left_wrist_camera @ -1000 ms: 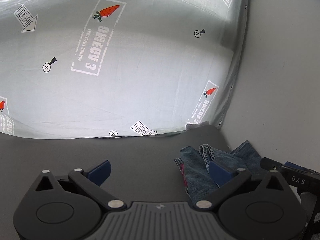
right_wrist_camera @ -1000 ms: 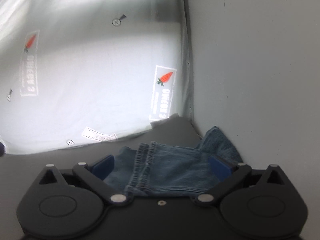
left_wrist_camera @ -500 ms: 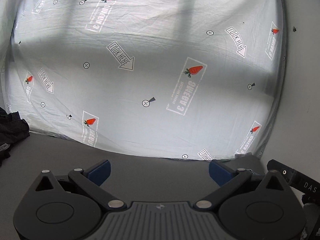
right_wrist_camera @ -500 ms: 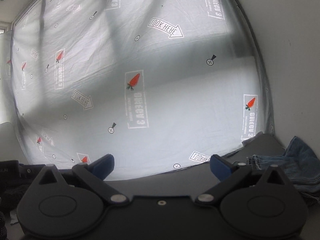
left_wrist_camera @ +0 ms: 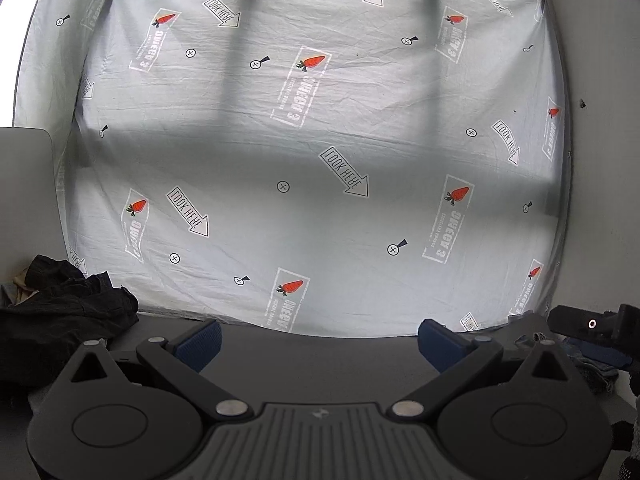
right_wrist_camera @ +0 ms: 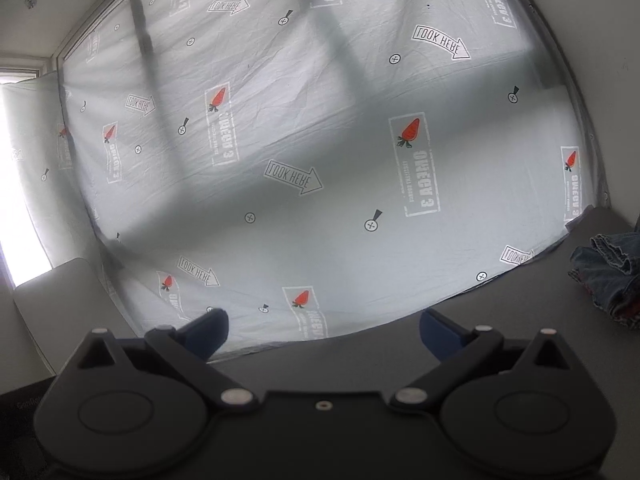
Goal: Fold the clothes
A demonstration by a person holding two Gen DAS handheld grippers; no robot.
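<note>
Right wrist view: folded jeans (right_wrist_camera: 612, 276) lie right of the open tool (right_wrist_camera: 324, 332).

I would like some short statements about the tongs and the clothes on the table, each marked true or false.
1. The left tongs are open and hold nothing. True.
2. The right tongs grip the jeans. False: they are open and empty; the jeans lie far right.
3. A dark garment lies at the left of the table. True.
4. The backdrop sheet is plain. False: it has carrots and arrows printed on it.
</note>
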